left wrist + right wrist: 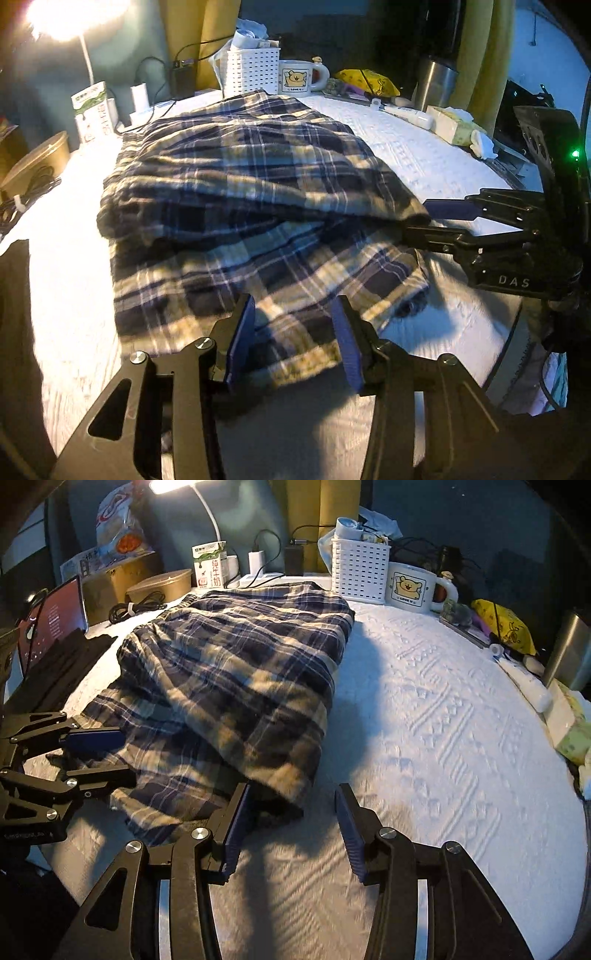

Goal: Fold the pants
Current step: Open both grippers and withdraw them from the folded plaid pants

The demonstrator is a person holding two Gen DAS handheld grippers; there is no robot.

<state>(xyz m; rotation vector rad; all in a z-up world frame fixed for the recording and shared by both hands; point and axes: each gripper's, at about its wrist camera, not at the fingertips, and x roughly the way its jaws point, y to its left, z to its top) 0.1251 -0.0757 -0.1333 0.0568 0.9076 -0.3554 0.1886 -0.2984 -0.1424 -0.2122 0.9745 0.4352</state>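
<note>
Pants: the plaid pants [236,206] lie folded over on the white textured surface [424,158], an upper layer resting on a lower one, ahead of both pairs of tongs.
Left tongs: the left tongs [295,343] hang tilted down over the near hem of the lower layer; the jaws stand partly apart with the cloth edge lying between the blue pads [243,332], which do not press on it.
Right tongs: the right tongs [291,827] point down at the near right corner of the upper layer; the jaws stand partly apart, the left pad just beside the cloth corner, bare surface between the pads, nothing held.
Tongs together: in the left view the right tongs come in from the right edge, tips at the fold's corner; in the right view the left tongs show at the left edge over the lower layer.
Beyond the pants: a white basket [360,572] and a bear mug [413,587] stand at the far edge, a milk carton [210,566] and a lit lamp [173,485] further left.
Right of the tongs: a steel tumbler [436,83] and a tissue pack [454,123].
</note>
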